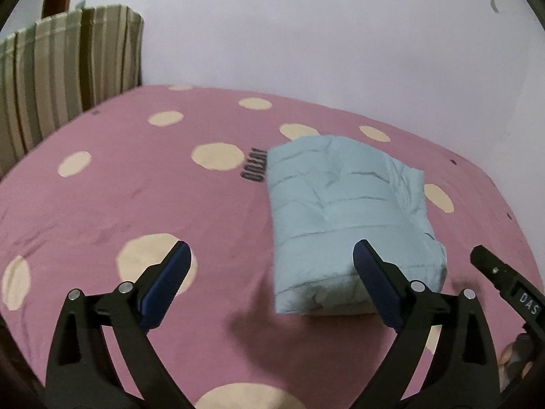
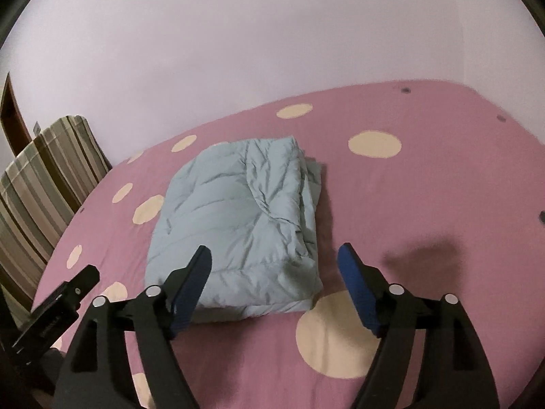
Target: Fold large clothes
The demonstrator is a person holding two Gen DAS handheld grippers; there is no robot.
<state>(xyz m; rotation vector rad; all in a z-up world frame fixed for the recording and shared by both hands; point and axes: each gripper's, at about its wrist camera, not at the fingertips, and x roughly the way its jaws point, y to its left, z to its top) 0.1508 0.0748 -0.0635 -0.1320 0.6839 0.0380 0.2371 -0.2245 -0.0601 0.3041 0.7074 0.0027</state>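
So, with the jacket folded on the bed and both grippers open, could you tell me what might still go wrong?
1. The puffy light blue jacket may spring open: its layered edge on the right already looks loose and uneven.
2. The left gripper and right gripper hang open close to the near edge, so a careless move could snag it.
3. The pink sheet could wrinkle if the bundle is dragged.

free: I see bare bed sheet [image 2: 425, 204] all round | obstacle: folded jacket [image 2: 238, 221] mid-bed | edge: striped headboard [image 1: 68, 78], wall [image 1: 306, 34] behind
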